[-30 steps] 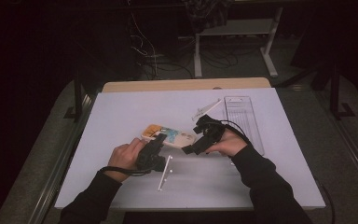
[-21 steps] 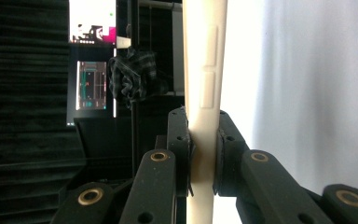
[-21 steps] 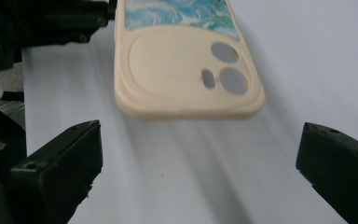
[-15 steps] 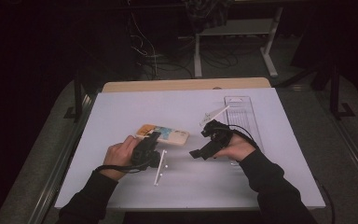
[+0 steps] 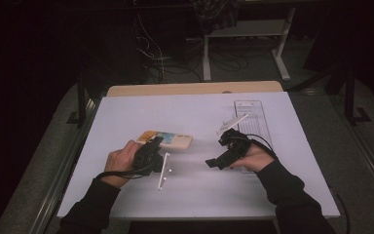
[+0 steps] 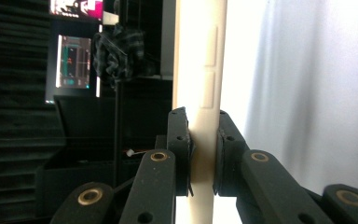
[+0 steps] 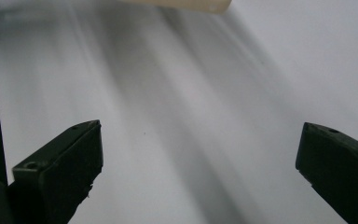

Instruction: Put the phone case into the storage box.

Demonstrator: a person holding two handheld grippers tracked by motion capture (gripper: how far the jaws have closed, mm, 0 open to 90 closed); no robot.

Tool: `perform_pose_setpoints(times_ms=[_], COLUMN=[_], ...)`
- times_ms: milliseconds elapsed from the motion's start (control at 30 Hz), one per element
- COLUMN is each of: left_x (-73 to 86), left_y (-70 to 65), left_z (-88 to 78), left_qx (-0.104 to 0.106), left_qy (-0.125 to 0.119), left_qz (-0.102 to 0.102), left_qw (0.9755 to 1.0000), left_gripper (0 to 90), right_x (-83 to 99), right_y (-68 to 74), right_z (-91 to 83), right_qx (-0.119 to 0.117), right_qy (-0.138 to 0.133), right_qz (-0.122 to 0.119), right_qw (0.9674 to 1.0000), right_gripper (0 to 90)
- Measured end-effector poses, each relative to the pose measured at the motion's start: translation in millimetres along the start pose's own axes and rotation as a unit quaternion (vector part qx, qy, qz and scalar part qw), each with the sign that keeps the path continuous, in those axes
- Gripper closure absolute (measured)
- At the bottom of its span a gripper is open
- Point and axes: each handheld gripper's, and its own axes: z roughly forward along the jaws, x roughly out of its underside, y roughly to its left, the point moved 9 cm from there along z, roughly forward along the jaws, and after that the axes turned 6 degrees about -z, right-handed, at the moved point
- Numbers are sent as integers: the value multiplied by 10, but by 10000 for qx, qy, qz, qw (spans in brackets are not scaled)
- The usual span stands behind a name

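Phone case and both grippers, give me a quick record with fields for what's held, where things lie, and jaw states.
held thing: phone case, cream edge with printed back
left gripper: shut on the case's edge
right gripper: jaws wide open, nothing between them, over bare table
clear plastic tray: beyond the right hand
small white strip: by the left hand

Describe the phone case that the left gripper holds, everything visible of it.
The phone case is a cream, plastic-looking shell with a printed picture in orange and blue on its upper face. It lies roughly flat over the white table top, left of centre. The left gripper is shut on its near edge, a pad on each face. In the left gripper view its thin side edge shows two raised button covers.
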Motion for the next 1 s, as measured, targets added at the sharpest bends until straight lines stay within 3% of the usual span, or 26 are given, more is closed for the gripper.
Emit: perform_pose_setpoints(times_ms=[233, 267, 500, 633, 833, 967, 1000], left_x=[17, 3, 33, 36, 40, 41, 38], left_y=[-2, -9, 20, 37, 82, 114, 121], left_z=[5, 20, 25, 21, 13, 1, 2], left_qx=[243, 252, 440, 538, 653, 892, 936], left_qy=[11, -89, 15, 17, -17, -72, -99], left_qz=[-436, -641, -1047, -1335, -1792, -2162, -2286], left_qw=[9988, 9976, 9935, 9896, 9816, 9722, 9690], left_gripper=[800, 799, 800, 800, 800, 800, 800], right_x=[2, 0, -2, 6, 7, 5, 5], right_y=[-13, -10, 4, -2, -3, 7, 7], right_z=[17, 18, 17, 25, 27, 26, 25], right_qx=[29, 16, -59, -36, -36, -61, -61], right_qy=[19, 8, 15, 47, 53, 52, 52], right_qz=[-47, -12, 43, 5, -1, 31, 34], right_qw=[10000, 10000, 10000, 10000, 10000, 10000, 10000], right_gripper=[0, 0, 0, 0, 0, 0, 0])
